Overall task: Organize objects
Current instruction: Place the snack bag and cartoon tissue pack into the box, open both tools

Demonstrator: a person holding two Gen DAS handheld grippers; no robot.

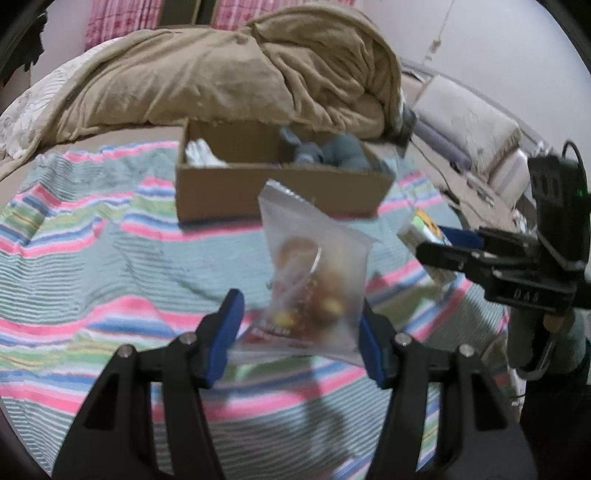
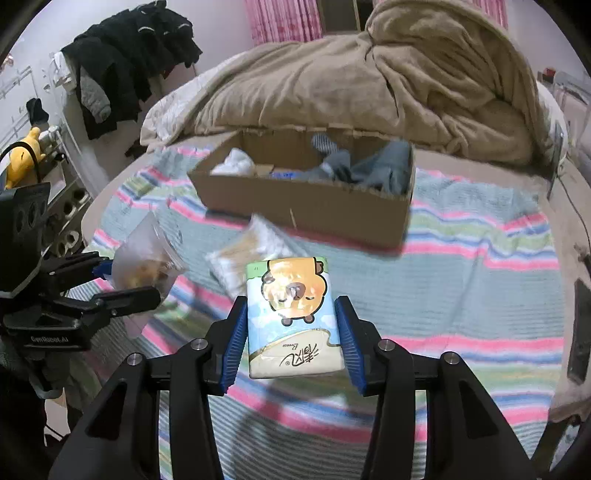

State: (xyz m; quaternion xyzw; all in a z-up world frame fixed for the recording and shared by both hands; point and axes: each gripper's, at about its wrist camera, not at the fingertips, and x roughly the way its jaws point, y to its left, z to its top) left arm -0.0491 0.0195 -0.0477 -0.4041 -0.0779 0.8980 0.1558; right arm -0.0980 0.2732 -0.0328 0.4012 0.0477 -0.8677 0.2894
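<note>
Holding two items up off the bed, one per tool. My left gripper (image 1: 299, 332) is partly closed, blue pads pinching the lower part of a clear snack bag (image 1: 314, 273); frosted plastic, crimped top edge, brown round pastries with yellow spots inside, red print along the bottom. It hangs tilted above the blanket, blurred. My right gripper (image 2: 291, 339) is also partly closed, pads pressed on both sides of a tissue pack (image 2: 293, 314): soft pack, pale blue and cream wrapper, orange cartoon animal, print upside down toward me. Clear of the blanket too.

Just past the tissue pack, a clear packet (image 2: 247, 254) with something tan inside lies on the striped blanket (image 2: 480, 288); pink, blue, green and grey bands, wrinkled. Beyond that, an open cardboard box (image 2: 306, 206) sits on the blanket, holding grey clothing (image 2: 373, 166) on its right side and something white (image 2: 236, 162) at the left. Behind the box, a heaped tan comforter (image 2: 369, 85). Far back: pink curtains (image 2: 284, 18), pale wall. Left of the bed, dark jackets (image 2: 129, 62) hang on a rack, yellow plush toy (image 2: 22, 155) lower down. In the left view, a pillow (image 1: 469, 114) lies to the right of the comforter.
</note>
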